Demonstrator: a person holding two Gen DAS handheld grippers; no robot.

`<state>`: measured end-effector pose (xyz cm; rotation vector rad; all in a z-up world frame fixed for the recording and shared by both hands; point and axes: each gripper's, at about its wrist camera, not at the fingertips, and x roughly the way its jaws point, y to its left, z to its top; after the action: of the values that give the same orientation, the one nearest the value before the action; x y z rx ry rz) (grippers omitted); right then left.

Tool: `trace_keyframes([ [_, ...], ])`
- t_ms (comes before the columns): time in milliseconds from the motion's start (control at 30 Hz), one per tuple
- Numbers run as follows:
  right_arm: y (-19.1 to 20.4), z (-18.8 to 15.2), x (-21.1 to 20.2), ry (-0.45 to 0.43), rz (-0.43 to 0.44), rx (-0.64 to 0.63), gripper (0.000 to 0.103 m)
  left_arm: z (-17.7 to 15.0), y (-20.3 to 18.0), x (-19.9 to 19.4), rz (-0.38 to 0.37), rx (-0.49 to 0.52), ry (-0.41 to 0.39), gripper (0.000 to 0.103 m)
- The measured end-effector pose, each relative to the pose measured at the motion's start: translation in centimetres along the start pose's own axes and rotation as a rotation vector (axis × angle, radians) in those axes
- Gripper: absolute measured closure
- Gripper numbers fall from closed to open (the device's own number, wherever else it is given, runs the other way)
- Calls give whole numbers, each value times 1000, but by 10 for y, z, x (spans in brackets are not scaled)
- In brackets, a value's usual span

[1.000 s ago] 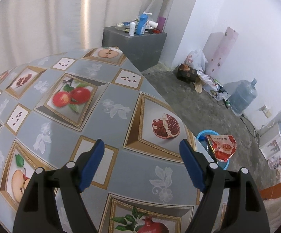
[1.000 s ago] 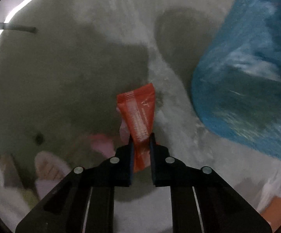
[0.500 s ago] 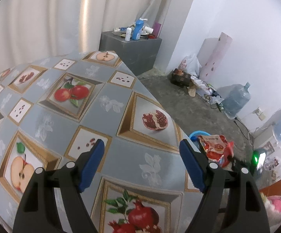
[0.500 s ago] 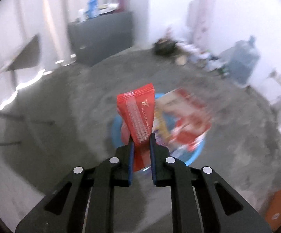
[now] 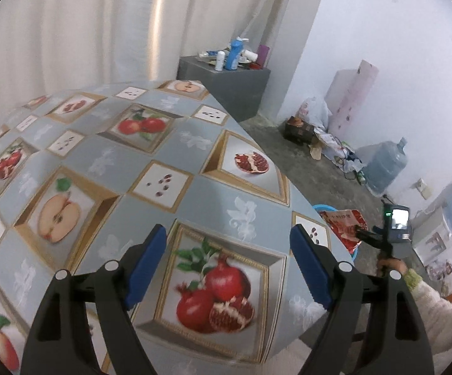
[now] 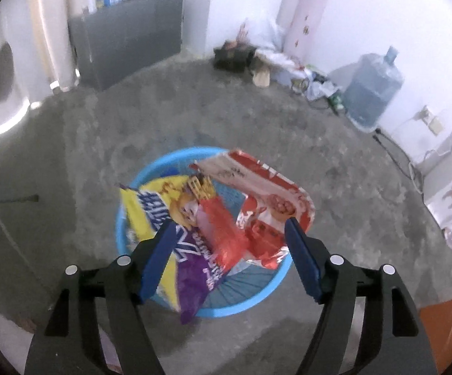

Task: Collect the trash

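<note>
— Since half a second ago the right gripper has let go: its blue fingers, which were pinching the narrow red foil sachet, now stand spread wide with nothing between them.

— And the sachet itself?

— It sits in the round blue plastic basket on the grey concrete floor, directly at 12 o'clock from the fingers and below them. Its long axis runs from about 11 o'clock down to 5 o'clock, across a yellow-and-purple snack bag, with a larger red-and-white crinkled wrapper at its 2 o'clock side sticking out over the rim.

— How does it look?

— Shiny, thin, a little blurred; whether it has fully settled I cannot tell.

— The left gripper?

— Hovering over the fruit-patterned tabletop, blue fingers spread apart, holding nothing. From there the basket peeks past the table's edge at 3 o'clock, so the right gripper is by far the nearer one.

— Anything left to pick up?

— No loose trash shows on the visible tabletop, so I judge this drop close to the end of the job.
</note>
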<state>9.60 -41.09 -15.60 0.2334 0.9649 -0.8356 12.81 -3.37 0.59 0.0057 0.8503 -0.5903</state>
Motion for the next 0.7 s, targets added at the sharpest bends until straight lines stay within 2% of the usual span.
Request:
trace_keyframes([
  [67,-6,7,-29,-64,38,11,32,-4,1,-9,14,-3,-9,22],
  [167,-3,6,-102,-194,90,35,21,-9,0,-27,38,-6,-41,17],
  [233,5,2,-139,-248,132,37,13,-14,-1,-41,80,-20,-78,11],
  [333,28,-5,-191,-317,112,18,8,-20,-1,-61,166,-53,-133,6],
  [400,47,-11,-219,-342,123,-13,8,-23,2,-72,192,-88,-150,6],
  [567,85,-24,-263,-378,282,-62,8,-30,7,-95,283,-158,-176,6],
  [600,92,-26,-271,-379,299,-67,8,-32,7,-100,338,-168,-178,6],
  [700,112,-29,-288,-363,271,-87,8,-37,6,-108,441,-170,-185,6],
])
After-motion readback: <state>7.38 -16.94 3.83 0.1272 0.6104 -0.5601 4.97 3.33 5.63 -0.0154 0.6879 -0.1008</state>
